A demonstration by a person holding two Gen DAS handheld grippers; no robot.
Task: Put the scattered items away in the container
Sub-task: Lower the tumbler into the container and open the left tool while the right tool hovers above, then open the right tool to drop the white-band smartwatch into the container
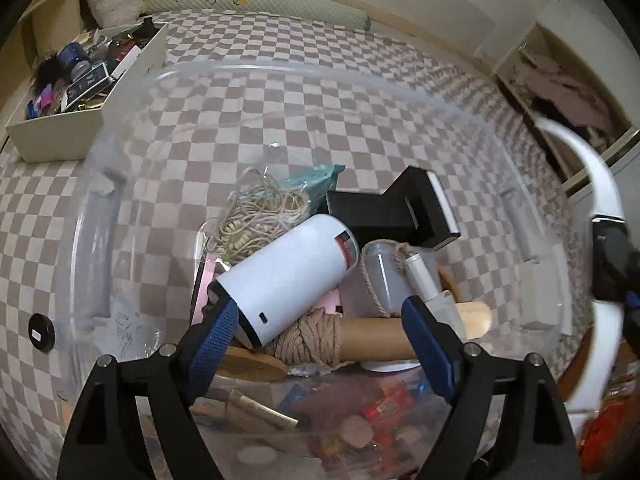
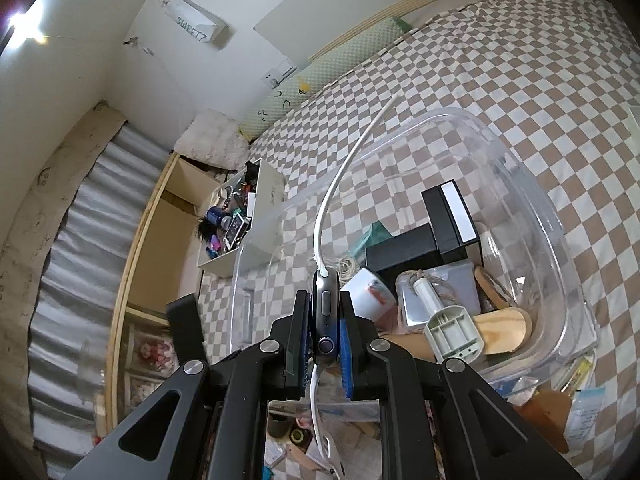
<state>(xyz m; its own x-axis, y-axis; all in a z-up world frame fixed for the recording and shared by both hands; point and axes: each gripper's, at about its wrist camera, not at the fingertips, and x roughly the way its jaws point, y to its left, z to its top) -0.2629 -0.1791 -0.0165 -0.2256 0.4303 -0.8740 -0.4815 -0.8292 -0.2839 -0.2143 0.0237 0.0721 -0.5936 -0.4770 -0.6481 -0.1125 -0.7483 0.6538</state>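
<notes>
Clear bin (image 1: 120, 92) sits on the bed (image 1: 360, 64). In it: cylinder (image 1: 288, 276) near-left, lying on a rope spool (image 1: 320, 340); cord bundle (image 1: 256, 212) behind it; boxes (image 1: 400, 212) far right. Open box (image 1: 60, 140) of clutter left of the bin, beside it. Small puck (image 1: 41, 332) on the bed, left of the bin.

Watch strap (image 1: 600, 184): we see it smeared by motion blur at the right of the left wrist view.
Clutter under the clear tub (image 1: 360, 420): we cannot name the pieces through the plastic.
White box (image 1: 60, 136): its contents are too small for us to tell apart.
Cardboard tube (image 1: 372, 340): the rope hides one end from us.
</notes>
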